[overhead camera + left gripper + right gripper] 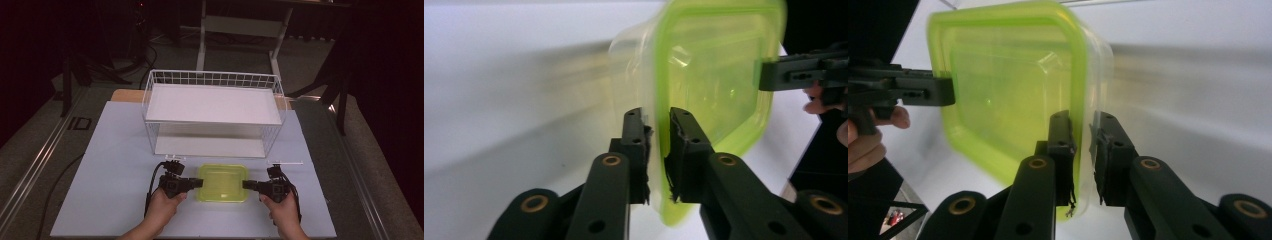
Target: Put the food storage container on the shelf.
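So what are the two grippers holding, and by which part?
Both hold the green-lidded container: left gripper and right gripper each clamp its rim on opposite sides.

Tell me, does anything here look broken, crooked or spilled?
Mostly no. The square clear plastic container with the lime-green lid lies flat and square in front of the white wire shelf rack, with nothing spilled. The one worn detail is the black padding on the left tongs and right tongs, frayed and ragged at its edges where it pinches the rim.

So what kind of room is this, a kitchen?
More likely a lab or recording studio: dark curtains around a pale work table, a bare wire shelf rack, and handheld tongs gripping a green-lidded container.
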Motion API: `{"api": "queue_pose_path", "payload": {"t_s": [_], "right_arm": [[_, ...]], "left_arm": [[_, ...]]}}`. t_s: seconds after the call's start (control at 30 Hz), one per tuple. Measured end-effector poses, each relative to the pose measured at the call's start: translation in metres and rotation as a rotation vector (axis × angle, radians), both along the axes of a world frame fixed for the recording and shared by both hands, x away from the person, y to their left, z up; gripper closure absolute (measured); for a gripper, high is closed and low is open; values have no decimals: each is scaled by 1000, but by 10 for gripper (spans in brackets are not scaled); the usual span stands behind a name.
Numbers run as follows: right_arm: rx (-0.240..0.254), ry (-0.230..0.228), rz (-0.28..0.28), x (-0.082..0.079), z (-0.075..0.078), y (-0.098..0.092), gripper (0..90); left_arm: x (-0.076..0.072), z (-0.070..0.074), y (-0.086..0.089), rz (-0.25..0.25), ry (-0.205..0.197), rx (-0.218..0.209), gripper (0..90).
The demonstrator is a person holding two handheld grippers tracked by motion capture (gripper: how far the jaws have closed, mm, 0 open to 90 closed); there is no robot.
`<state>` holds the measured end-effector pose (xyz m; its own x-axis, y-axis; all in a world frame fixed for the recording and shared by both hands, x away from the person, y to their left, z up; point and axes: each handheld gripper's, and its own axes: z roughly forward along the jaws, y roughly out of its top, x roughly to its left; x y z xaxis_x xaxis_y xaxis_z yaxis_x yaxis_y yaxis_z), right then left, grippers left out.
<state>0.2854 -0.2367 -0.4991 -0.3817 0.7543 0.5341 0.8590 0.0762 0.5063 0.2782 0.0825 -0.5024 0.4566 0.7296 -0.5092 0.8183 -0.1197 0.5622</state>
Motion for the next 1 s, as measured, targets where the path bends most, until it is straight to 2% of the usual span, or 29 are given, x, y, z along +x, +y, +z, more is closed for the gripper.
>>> {"api": "queue_pose_path", "payload": {"t_s": [0.07, 0.2, 0.23, 0.37, 0.4, 0.5, 0.57, 0.8, 1.0], "right_arm": [[0, -16, 3, -1, 3, 2, 795], [13, -37, -3, 1, 8, 4, 795], [8, -64, -5, 5, 16, 8, 795], [6, -85, -9, 10, 25, 12, 795], [5, -103, -12, 14, 32, 14, 795], [13, -112, -14, 19, 35, 16, 795], [23, -117, -17, 28, 38, 19, 795], [0, -137, -33, 44, 38, 28, 795], [-21, -161, -55, 60, 33, 36, 794]], "left_arm": [[-1, 5, 3, 15, -13, -19, 808], [0, 13, 6, 30, -42, -26, 809], [3, 19, 9, 39, -58, -33, 810], [8, 26, 13, 47, -73, -49, 809], [10, 30, 16, 53, -88, -56, 810], [13, 34, 18, 64, -104, -73, 810], [16, 36, 20, 90, -151, -71, 813], [31, 34, 25, 107, -166, -64, 812], [49, 25, 26, 123, -169, -56, 810]]}}
